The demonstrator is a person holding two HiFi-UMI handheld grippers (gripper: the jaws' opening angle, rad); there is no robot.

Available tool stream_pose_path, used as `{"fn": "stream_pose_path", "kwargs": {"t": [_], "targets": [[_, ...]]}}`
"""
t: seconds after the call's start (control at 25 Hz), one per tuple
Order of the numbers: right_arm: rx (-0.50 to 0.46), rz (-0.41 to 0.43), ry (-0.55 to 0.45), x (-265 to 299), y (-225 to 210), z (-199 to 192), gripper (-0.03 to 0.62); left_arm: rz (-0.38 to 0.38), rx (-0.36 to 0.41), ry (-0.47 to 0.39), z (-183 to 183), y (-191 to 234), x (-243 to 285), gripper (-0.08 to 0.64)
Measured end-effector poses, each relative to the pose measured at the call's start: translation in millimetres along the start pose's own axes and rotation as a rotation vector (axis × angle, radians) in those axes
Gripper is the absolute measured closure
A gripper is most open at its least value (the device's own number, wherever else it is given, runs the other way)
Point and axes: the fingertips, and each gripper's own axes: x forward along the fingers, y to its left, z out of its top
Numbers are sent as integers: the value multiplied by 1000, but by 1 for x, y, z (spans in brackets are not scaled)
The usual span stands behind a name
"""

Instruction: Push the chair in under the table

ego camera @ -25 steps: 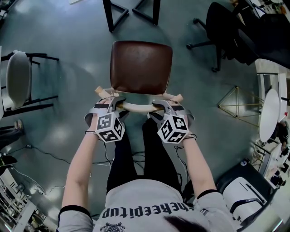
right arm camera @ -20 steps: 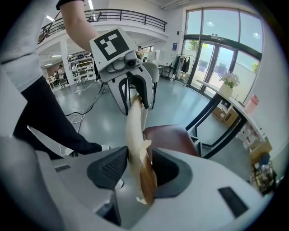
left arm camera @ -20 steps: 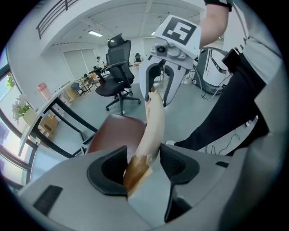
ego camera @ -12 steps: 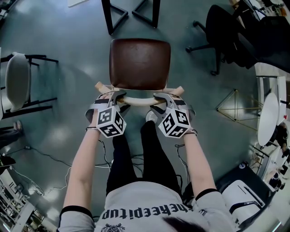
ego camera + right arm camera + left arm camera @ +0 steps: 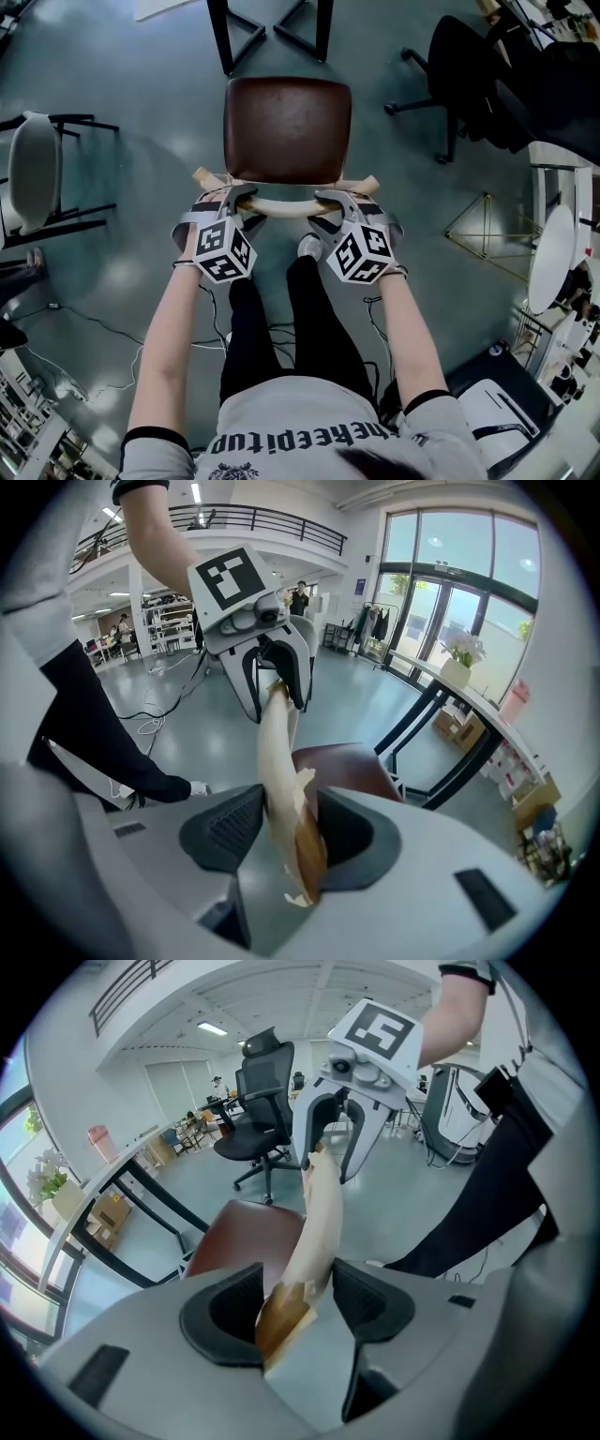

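Left claw (image 5: 238,199) and right claw (image 5: 329,200) pinching pale curved wooden backrest (image 5: 286,208), brown-seated chair (image 5: 288,129) standing on glossy grey floor (image 5: 141,141), black counter legs (image 5: 225,37) beyond.

Table (image 5: 223,37) cut off at top edge, only black legs show. Chair (image 5: 287,129) legs hidden under seat. My torso (image 5: 300,427) cropped at bottom edge.

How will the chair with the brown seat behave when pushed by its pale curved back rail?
The brown-seated chair probably slides rather than rolls: no wheels show, and the grey floor looks smooth. The pale curved back rail looks like stiff wood, so it should pass on the push. Pushed at that height, it might tip forward if a leg catches.
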Motion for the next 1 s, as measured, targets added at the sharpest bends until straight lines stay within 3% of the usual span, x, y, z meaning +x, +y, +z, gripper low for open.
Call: {"fn": "stream_pose_path", "kwargs": {"t": [1.0], "targets": [[-86,24,-43,3,-69,-13,405,59,-68,44,24,56,26,313]]}}
